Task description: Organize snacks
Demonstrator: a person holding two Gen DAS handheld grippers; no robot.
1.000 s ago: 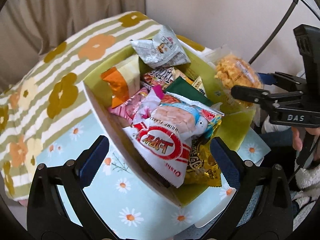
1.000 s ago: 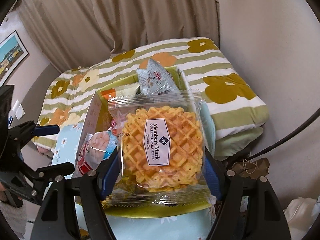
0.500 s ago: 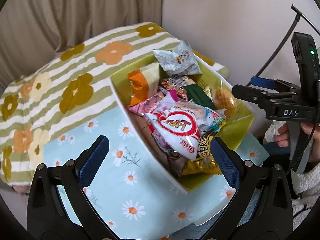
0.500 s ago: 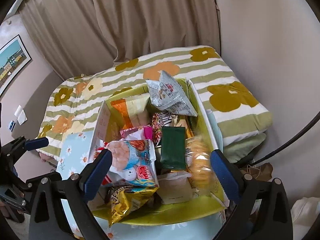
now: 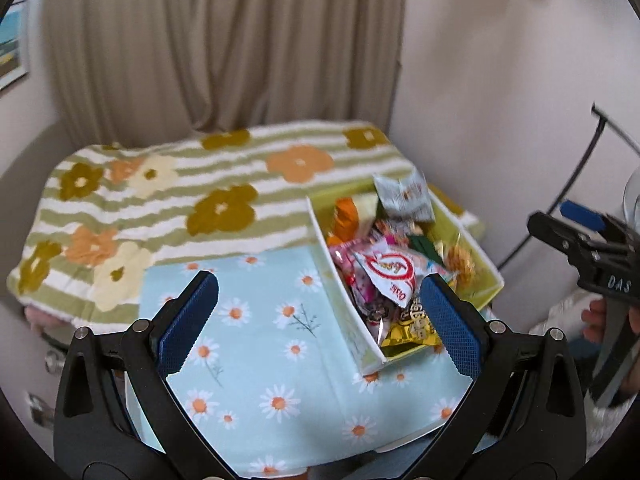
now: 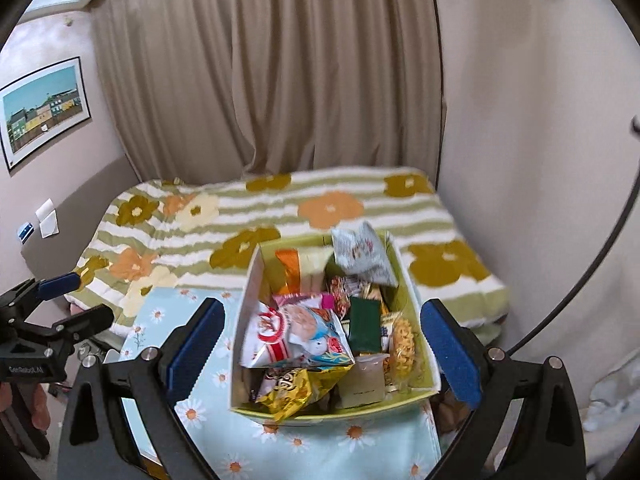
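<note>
my left gripper (image 5: 318, 312) hangs over the daisy-print cloth (image 5: 256, 340) with its blue pads spread wide and nothing between them. my right gripper (image 6: 320, 344) is just as wide apart, its pads framing the snack box (image 6: 404, 276) from above without touching it (the box sits lower, on the cloth).

the box stands at the right side of the cloth, its far end reaching onto the striped flower blanket (image 5: 168, 200). its white left wall (image 5: 340, 300) runs along the open stretch of cloth, and its green right wall (image 6: 424, 336) lies near the cloth's right edge. inside, the packets are heaped: a red-and-white bag (image 6: 276, 332) on top at the near left, a gold packet (image 6: 288, 392) poking over the near rim, a dark green packet (image 6: 364, 324) in the middle, the waffle (image 6: 402, 342) lying against the right wall, a silver bag (image 6: 362, 256) sticking up at the far end.

the free room is to the left of the box: bare cloth all the way to its left edge, then blanket beyond. to the right, the wall (image 6: 540, 160) and a black cable (image 5: 580, 184) are close. curtains (image 6: 280, 80) close off the far side.
</note>
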